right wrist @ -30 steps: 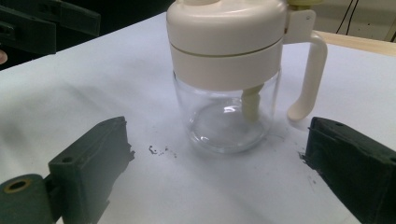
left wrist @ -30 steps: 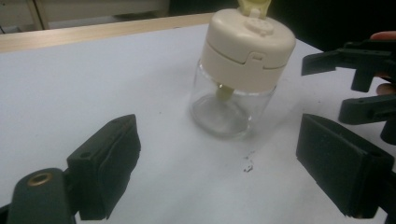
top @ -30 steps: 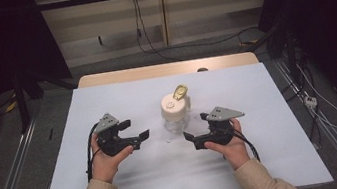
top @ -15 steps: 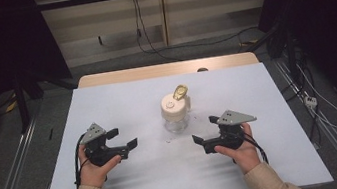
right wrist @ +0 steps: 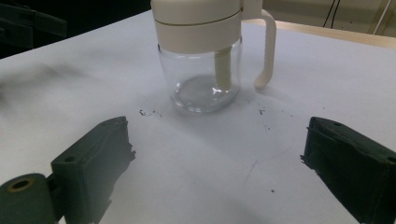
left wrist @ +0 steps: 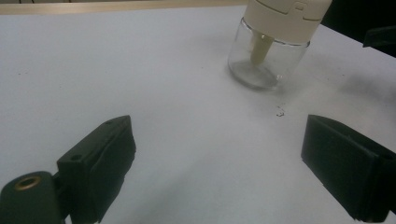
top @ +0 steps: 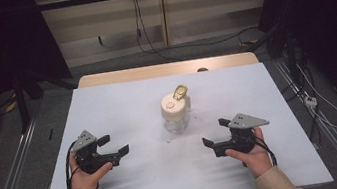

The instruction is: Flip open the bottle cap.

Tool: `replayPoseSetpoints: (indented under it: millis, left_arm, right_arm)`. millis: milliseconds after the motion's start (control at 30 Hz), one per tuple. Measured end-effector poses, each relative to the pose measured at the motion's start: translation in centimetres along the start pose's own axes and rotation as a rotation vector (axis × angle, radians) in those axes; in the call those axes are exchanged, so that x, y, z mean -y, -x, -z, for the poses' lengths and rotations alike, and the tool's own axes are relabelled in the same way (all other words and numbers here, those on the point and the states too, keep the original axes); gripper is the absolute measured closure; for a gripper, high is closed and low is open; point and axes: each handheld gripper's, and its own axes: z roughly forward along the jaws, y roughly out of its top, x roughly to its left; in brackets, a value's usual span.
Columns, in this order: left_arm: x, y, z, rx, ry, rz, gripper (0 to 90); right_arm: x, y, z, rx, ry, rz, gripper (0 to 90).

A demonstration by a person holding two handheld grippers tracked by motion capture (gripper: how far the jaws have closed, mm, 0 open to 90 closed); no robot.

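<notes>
A glass jar (top: 176, 118) with a cream lid (top: 174, 106) stands upright near the middle of the white counter (top: 122, 101). A cream handle (right wrist: 267, 49) drops from the lid down one side of the jar, and a cream tube (right wrist: 223, 67) hangs from the lid inside the clear glass. In the high view a yellowish flap (top: 180, 91) sits raised at the 1 o'clock edge of the lid. A few dark specks (left wrist: 279, 111) lie on the counter just beside the jar's base.

My left hand-held gripper (top: 112, 146) lies at about 8 o'clock from the jar, well apart from it, low over the counter in my left hand (top: 87, 173). Its jaws stand wide apart and hold nothing; in the left gripper view bare counter shows between them, with the jar at 1 o'clock beyond.

My right hand-held gripper (top: 214, 133) lies at about 4 o'clock from the jar, also well apart from it, in my right hand (top: 251, 155). Its jaws stand wide apart and hold nothing; in the right gripper view the jar stands at 12 o'clock beyond them, handle towards 2 o'clock.

A wooden strip (top: 168, 69) borders the counter's far edge. Cables (top: 148, 42) run over the floor at 12 o'clock.
</notes>
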Motion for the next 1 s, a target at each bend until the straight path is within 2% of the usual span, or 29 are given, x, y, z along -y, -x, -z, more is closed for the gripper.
replayPoseSetpoints:
  millis: [300, 533, 1000]
  left_arm:
    - [0.5, -0.5, 1.0, -0.023, 0.019, -0.002, 9.0]
    - [0.8, -0.6, 1.3, -0.024, 0.01, -0.005, 9.0]
    - [1.1, -0.8, 1.9, -0.034, 0.011, -0.014, 8.1]
  right_arm:
    - [0.5, 0.4, 1.1, 0.011, -0.003, 0.003, 6.6]
    - [1.3, 0.8, 2.1, 0.022, -0.007, 0.001, 6.7]
    - [1.9, 1.7, 3.6, 0.051, -0.015, 0.033, 7.2]
